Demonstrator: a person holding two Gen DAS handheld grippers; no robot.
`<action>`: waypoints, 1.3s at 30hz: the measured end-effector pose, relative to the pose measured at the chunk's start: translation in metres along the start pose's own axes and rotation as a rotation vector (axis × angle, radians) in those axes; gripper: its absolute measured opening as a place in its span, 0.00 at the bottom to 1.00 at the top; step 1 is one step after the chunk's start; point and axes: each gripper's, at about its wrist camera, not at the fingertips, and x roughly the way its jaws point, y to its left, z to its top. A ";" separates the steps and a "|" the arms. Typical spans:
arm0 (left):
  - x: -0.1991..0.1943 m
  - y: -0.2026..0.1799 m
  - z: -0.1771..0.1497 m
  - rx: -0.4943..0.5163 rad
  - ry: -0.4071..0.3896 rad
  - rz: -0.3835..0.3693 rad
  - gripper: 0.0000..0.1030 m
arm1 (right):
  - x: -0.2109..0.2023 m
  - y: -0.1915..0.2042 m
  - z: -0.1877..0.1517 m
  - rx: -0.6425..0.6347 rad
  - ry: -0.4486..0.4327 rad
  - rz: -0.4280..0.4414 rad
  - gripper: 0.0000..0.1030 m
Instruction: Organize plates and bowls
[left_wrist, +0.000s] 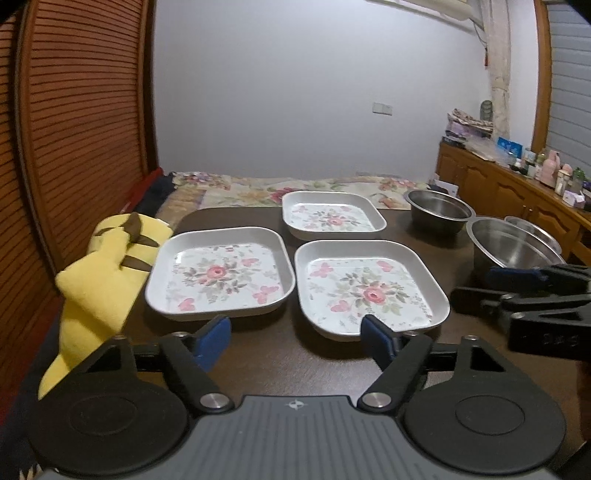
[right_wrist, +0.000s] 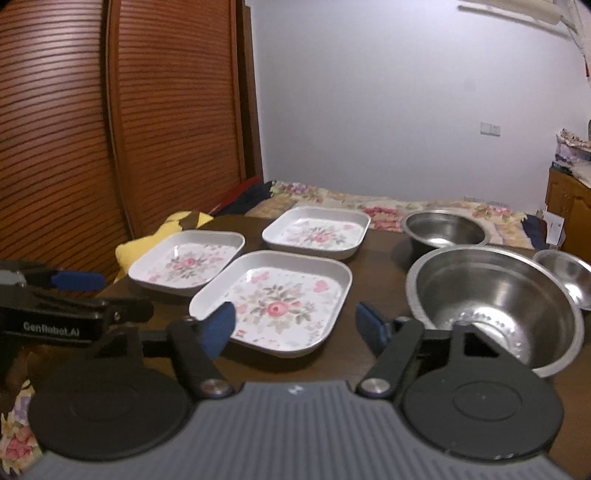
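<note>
Three white square plates with pink flower prints lie on the dark table: a left plate (left_wrist: 221, 273) (right_wrist: 186, 263), a near right plate (left_wrist: 371, 290) (right_wrist: 275, 302) and a far plate (left_wrist: 332, 216) (right_wrist: 317, 232). Three steel bowls stand to the right: a far bowl (left_wrist: 439, 210) (right_wrist: 445, 229), a large near bowl (left_wrist: 513, 247) (right_wrist: 495, 302) and a small bowl (right_wrist: 565, 273) behind it. My left gripper (left_wrist: 297, 338) is open and empty just before the two near plates. My right gripper (right_wrist: 295, 326) is open and empty, over the near right plate's front edge.
A yellow plush toy (left_wrist: 107, 269) lies at the table's left edge. A louvred wooden wardrobe (left_wrist: 74, 129) stands at left. A bed with a floral cover (left_wrist: 295, 188) lies behind the table. A wooden sideboard (left_wrist: 517, 192) with clutter stands at right.
</note>
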 end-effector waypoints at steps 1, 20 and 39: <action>0.004 0.000 0.001 0.002 0.005 -0.006 0.68 | 0.003 0.000 0.000 0.001 0.008 0.001 0.60; 0.052 0.001 0.008 -0.012 0.080 -0.064 0.20 | 0.040 0.005 -0.003 -0.043 0.062 -0.082 0.48; 0.069 0.001 0.008 -0.014 0.103 -0.075 0.19 | 0.064 -0.005 -0.011 0.002 0.120 -0.099 0.36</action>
